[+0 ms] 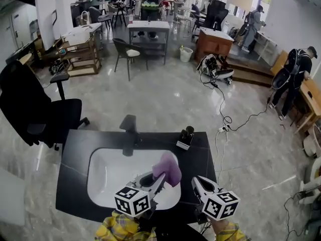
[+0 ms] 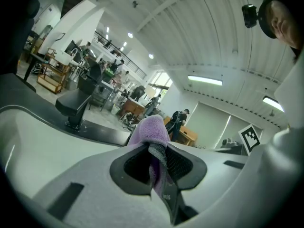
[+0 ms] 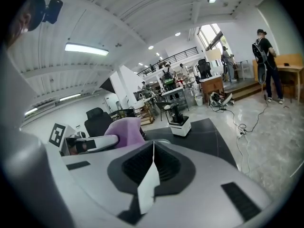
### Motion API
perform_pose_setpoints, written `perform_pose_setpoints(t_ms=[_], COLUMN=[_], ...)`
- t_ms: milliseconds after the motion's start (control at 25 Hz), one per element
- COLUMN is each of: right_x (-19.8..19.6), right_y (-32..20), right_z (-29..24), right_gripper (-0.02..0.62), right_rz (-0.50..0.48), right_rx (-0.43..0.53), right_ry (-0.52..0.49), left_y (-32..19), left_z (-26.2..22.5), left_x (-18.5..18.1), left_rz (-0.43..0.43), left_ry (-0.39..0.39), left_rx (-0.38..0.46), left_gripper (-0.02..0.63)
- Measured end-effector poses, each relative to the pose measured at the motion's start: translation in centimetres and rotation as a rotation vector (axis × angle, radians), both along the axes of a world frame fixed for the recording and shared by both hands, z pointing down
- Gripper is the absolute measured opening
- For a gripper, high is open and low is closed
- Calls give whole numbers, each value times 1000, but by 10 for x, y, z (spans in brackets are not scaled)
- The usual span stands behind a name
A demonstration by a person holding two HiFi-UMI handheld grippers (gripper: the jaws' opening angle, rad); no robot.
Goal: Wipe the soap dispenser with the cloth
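Observation:
The soap dispenser (image 1: 185, 137), a dark bottle on a white base, stands on the black counter (image 1: 75, 149) right of the sink; the right gripper view shows the dispenser (image 3: 178, 119) ahead of the jaws. My left gripper (image 1: 161, 177) is shut on a purple cloth (image 1: 168, 168), held over the sink's right part, short of the dispenser. In the left gripper view the cloth (image 2: 151, 129) bulges out above the closed jaws. My right gripper (image 1: 197, 181) hovers by the counter's front right, shut with nothing in it, and its view shows the cloth (image 3: 124, 128) to its left.
A white sink (image 1: 103, 172) fills the counter's middle, with a black faucet (image 1: 129, 129) behind it. A black office chair (image 1: 35, 112) stands left of the counter. A cable and power strip (image 1: 223, 129) lie on the floor to the right. People stand far off.

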State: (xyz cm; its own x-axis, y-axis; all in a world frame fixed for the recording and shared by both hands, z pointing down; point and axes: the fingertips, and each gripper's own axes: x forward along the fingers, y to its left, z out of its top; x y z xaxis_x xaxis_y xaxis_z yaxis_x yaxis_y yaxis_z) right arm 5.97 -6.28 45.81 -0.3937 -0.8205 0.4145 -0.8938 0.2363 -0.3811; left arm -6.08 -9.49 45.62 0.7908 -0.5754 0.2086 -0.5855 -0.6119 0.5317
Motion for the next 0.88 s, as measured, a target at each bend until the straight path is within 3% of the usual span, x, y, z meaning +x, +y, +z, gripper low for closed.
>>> perform_pose_setpoints(t_ms=[640, 880], right_x=[28, 41], right_y=[-77, -110], right_z=[-27, -38], right_gripper=[6, 8], right_rz=[-201, -210], right_rx=[123, 165], right_ry=[26, 10], left_y=[-64, -90], left_z=[-11, -7], left_x=[31, 39], left_rz=[-124, -133], left_ry=[-83, -133], left_rx=[49, 54], left_gripper=[64, 64])
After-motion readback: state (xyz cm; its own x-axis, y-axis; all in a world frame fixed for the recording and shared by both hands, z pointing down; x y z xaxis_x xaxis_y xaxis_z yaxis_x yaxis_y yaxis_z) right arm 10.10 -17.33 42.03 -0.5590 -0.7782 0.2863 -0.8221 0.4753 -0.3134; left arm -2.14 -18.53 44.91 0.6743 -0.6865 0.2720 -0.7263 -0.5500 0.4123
